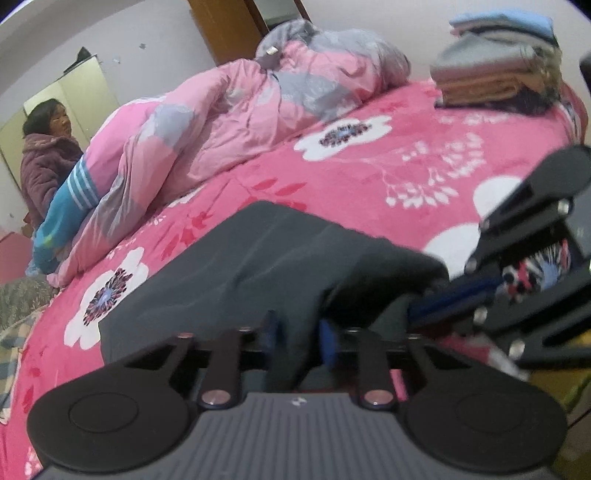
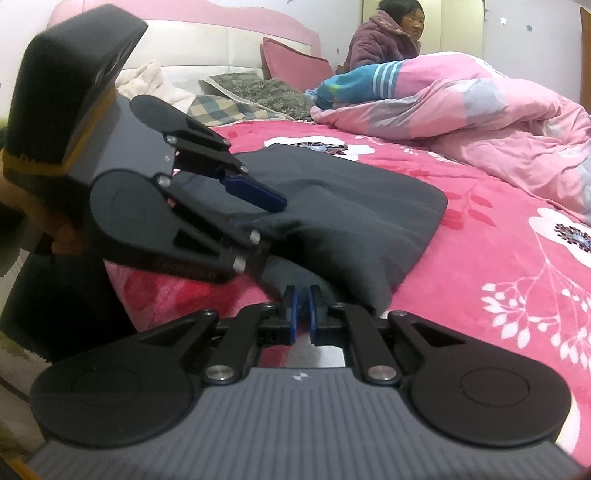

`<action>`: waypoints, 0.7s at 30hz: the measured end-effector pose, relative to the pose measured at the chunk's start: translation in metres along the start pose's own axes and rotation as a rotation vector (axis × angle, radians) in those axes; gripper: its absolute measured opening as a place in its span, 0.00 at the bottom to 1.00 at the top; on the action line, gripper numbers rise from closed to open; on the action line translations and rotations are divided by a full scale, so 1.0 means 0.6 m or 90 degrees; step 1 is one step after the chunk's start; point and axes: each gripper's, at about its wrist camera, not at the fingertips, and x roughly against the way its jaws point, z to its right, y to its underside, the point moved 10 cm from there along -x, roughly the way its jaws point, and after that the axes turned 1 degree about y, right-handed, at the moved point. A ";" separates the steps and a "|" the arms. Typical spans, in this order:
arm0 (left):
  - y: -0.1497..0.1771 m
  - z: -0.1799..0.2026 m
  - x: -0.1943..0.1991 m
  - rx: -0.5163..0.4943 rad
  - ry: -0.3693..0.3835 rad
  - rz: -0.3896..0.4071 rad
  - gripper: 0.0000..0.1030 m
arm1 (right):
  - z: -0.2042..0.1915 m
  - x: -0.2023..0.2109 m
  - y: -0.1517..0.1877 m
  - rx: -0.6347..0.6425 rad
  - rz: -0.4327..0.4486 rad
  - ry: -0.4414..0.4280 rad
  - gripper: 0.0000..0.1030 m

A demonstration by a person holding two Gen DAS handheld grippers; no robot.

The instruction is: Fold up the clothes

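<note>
A bed covered by a bright pink flowered blanket [image 2: 498,236] fills both views. Nearest the cameras, at the blanket's edge, lies a dark grey garment [image 2: 332,206], folded into a flat pad with its near corner bunched up. The left gripper [image 1: 301,338] has its blue pads pinching a gathered fold of that near edge; cloth fills the narrow gap between them. Just beside it, the right gripper [image 2: 302,308] has its blue pads pressed nearly together on the garment's near corner, with a thin bit of dark cloth between the tips. A hand [image 2: 55,225] shows at the left gripper's handle in the right wrist view. Further back, a rumpled pink and grey quilt [image 1: 229,122] is heaped across the bed, and a stack of folded clothes [image 1: 495,74] sits near the far edge. Pillows [image 2: 258,90] lean by the pink headboard [image 2: 207,22]. Beyond the quilt stands a person in a purple padded coat [image 1: 44,162]
</note>
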 end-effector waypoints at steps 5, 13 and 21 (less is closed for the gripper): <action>-0.006 -0.006 0.010 0.018 0.010 0.018 0.10 | -0.006 -0.029 -0.007 0.033 -0.003 -0.003 0.05; 0.004 0.001 0.013 0.020 0.021 0.025 0.10 | 0.027 -0.069 -0.033 -0.006 0.044 0.085 0.04; 0.007 -0.008 0.012 0.040 0.027 0.037 0.09 | -0.003 -0.005 -0.024 0.014 0.087 0.017 0.06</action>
